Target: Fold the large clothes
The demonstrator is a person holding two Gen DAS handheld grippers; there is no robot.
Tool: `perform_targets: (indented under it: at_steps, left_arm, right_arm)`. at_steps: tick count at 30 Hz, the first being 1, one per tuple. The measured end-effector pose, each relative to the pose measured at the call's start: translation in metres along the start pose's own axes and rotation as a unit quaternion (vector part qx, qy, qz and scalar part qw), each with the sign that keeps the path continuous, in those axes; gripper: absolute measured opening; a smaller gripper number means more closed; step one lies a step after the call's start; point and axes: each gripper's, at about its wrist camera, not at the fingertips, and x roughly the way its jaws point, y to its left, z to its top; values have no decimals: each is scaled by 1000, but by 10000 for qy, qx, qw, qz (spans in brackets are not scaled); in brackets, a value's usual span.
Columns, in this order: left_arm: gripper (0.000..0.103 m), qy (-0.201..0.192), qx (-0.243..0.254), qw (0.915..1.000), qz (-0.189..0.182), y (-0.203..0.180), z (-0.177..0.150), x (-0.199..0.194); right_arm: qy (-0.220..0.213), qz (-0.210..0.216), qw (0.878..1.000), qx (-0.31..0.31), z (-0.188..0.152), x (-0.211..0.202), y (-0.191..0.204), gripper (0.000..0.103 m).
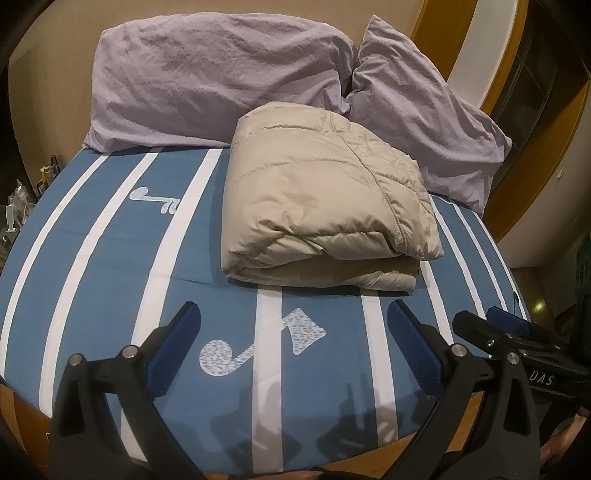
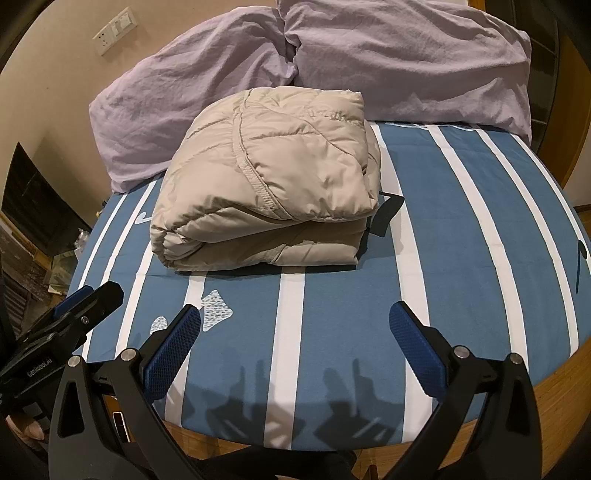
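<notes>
A beige puffer jacket [image 1: 325,199] lies folded into a thick bundle on the blue and white striped bed sheet [image 1: 92,240], just in front of the pillows. The right wrist view shows the same jacket [image 2: 266,184] with a dark strap poking out at its right side. My left gripper [image 1: 293,326] is open above the near part of the sheet, well short of the jacket, with nothing between its fingers. My right gripper [image 2: 295,326] is open too and holds nothing. Each gripper shows at the edge of the other's view: right gripper [image 1: 506,325], left gripper [image 2: 88,299].
Two lilac pillows [image 1: 218,74] [image 1: 424,122] lean against the beige wall at the head of the bed. The wooden bed frame [image 2: 554,417] runs along the near edge. A wall socket panel [image 2: 114,29] is at upper left. Clutter [image 1: 18,206] sits by the left side of the bed.
</notes>
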Motion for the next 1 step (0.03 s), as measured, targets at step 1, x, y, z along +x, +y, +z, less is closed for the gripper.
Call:
perform_targets:
  at_steps: [1]
  left_arm:
    - [101,2,6,10000,0,0,1,0]
  right_arm:
    - [0,0,10000,-4,0,0,0,102]
